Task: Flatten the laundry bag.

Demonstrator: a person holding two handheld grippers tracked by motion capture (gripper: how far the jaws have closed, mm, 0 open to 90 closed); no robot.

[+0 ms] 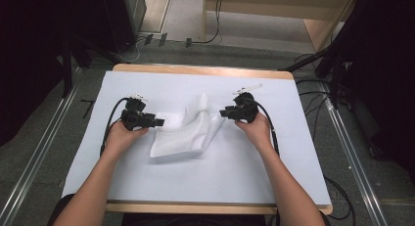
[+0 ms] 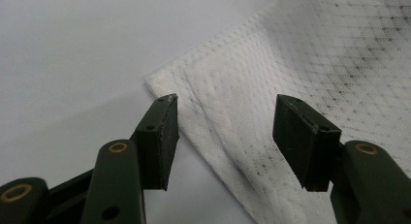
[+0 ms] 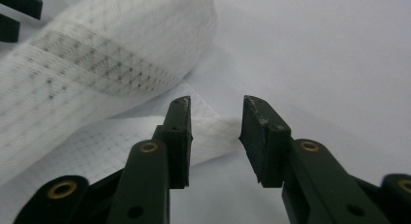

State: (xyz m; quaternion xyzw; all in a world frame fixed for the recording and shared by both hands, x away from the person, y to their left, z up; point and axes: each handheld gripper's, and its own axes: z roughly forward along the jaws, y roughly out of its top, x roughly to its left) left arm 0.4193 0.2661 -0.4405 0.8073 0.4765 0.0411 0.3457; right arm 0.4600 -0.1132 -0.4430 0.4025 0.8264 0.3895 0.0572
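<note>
We worked a white cloth [image 1: 183, 130] that lay crumpled near the middle of the white-covered surface [image 1: 244, 162], one part humped up toward the far side and the rest spread flat toward us. By our reading, the step in hand was the approach for a fresh grasp on two sides of the cloth, probably to spread or fold it.

The left tongs [image 1: 157, 122] sat at the cloth's left edge. In the left gripper view their jaws stood apart over that edge [image 2: 213, 122], where two layers of the fabric showed, and the pads [image 2: 167, 136] pressed on nothing, so we counted them open with cloth beneath the gap rather than held.

The right tongs [image 1: 224, 112] reached in from the right toward the raised fold. In the right gripper view their jaws were also apart, with a flat corner of the cloth [image 3: 213, 129] running across behind the gap and the humped fold [image 3: 121, 54] rising beyond, on the left of that view. We saw no fabric pinched between those pads [image 3: 181, 136] either, so these tongs were open too.

For the next move we judged that each pair needed to drop until one pad slid under the fabric edge, then close firmly. On the left the doubled layers called for care, since a shallow bite might catch the top layer alone. On the right the corner lay thin and flat against the surface, so a low, level entry seemed necessary.
</note>
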